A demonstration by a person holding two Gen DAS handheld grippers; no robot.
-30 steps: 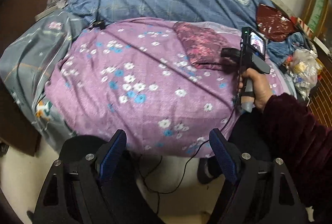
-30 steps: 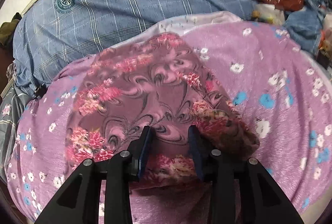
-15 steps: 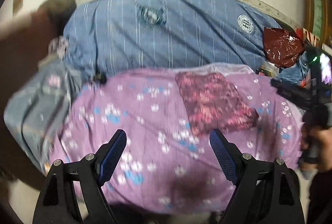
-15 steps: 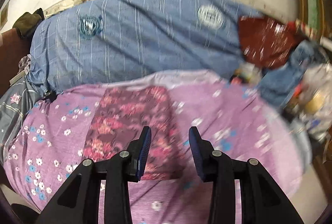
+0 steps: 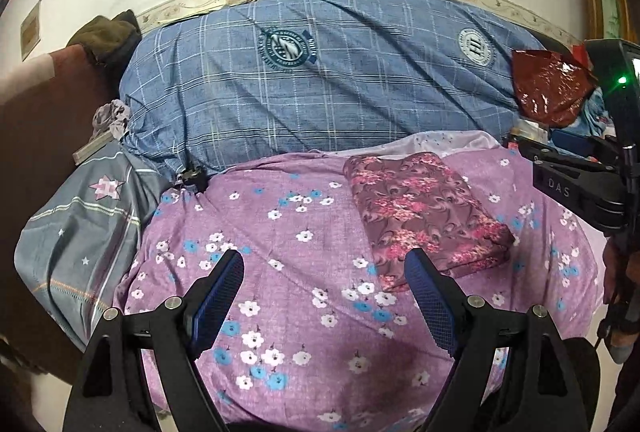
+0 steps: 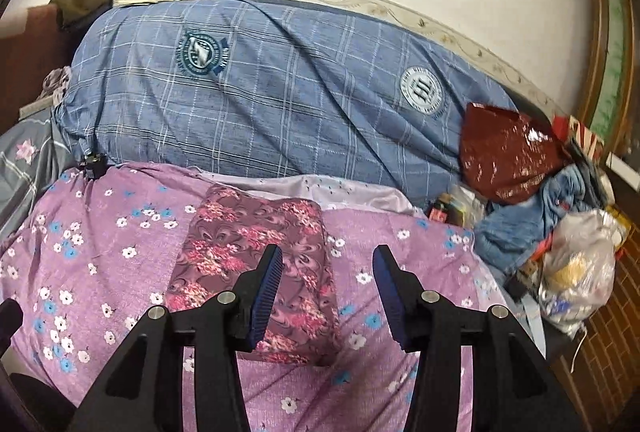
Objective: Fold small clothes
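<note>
A folded maroon garment with pink flowers [image 5: 424,216] lies flat on the purple flowered bedspread [image 5: 280,252], right of the middle. It also shows in the right wrist view [image 6: 256,256]. My left gripper [image 5: 324,280] is open and empty, held above the bedspread left of the garment. My right gripper [image 6: 326,272] is open and empty, held above the garment's right edge; its body shows at the right of the left wrist view [image 5: 576,188].
A blue checked quilt [image 5: 320,80] lies behind the bedspread against the wall. A grey striped pillow [image 5: 80,224] sits at the left. A dark red shiny bag [image 6: 508,156], blue cloth [image 6: 532,216] and a plastic bag [image 6: 580,272] pile up at the right.
Both grippers have lifted and pulled back from the bed. The right gripper has let go of the folded garment and opened wider. The garment stays folded on the bedspread.
</note>
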